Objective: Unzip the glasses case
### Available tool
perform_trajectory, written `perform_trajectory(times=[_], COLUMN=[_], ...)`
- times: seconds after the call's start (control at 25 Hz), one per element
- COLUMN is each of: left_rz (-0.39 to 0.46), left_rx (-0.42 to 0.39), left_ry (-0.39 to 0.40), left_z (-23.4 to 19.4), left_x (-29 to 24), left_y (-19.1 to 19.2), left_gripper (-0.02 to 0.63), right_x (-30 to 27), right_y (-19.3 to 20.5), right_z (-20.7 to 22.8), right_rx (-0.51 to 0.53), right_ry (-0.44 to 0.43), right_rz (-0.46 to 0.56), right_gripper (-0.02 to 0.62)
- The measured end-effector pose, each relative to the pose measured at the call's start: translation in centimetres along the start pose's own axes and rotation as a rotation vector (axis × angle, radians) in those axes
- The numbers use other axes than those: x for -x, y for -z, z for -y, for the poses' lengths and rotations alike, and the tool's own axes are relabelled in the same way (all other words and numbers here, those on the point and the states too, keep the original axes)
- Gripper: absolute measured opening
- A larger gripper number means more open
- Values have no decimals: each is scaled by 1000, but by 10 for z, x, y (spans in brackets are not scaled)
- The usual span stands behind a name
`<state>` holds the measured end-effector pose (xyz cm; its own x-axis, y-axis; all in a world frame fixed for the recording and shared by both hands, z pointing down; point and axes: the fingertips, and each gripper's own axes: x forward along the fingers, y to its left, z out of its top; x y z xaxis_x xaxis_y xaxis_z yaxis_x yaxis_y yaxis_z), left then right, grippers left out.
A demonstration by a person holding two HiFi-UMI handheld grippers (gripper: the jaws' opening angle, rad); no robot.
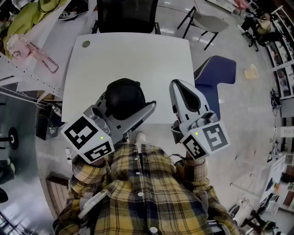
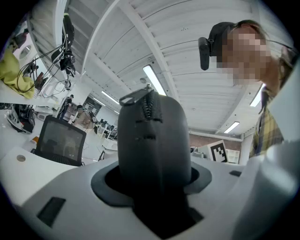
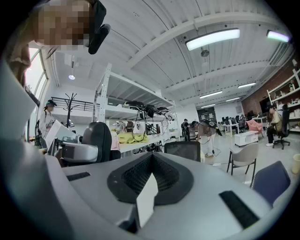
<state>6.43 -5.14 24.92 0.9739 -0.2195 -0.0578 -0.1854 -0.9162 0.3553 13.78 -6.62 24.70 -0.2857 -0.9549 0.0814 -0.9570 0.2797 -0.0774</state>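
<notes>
The fingers (image 2: 65,187) of the left gripper (image 2: 152,192) are clenched on the black case (image 2: 152,140), which stands up between them with its zip pull (image 2: 136,97) at 12 o'clock on its top end. In the head view the case (image 1: 124,98) sits in the left gripper (image 1: 127,102) over the 6 o'clock edge of the white counter (image 1: 128,55). The right gripper (image 1: 178,87) is at 3 o'clock of the case and apart from it. Its fingers (image 3: 197,197) are pressed together on nothing. A small round disc (image 1: 86,44) lies near the counter's 10 o'clock corner. A black chair (image 1: 126,13) stands at the counter's 12 o'clock side and a blue chair (image 1: 216,73) at 3 o'clock.
</notes>
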Motion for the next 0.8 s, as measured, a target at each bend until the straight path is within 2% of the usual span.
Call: perform_trajectory(times=[0.44,0.8], left_rz=[15,3], left_rx=[17,-9], left_ry=[-20,-82], left_z=[5,18], left_x=[-2,-14], left_y=[4,17], left_gripper=[259,259], right_x=[10,27], right_y=[5,-8], right_z=[3,1], right_rx=[-11,24], right_ry=[-10,-92], right_rz=[-7,21], right_gripper=[-2,-2])
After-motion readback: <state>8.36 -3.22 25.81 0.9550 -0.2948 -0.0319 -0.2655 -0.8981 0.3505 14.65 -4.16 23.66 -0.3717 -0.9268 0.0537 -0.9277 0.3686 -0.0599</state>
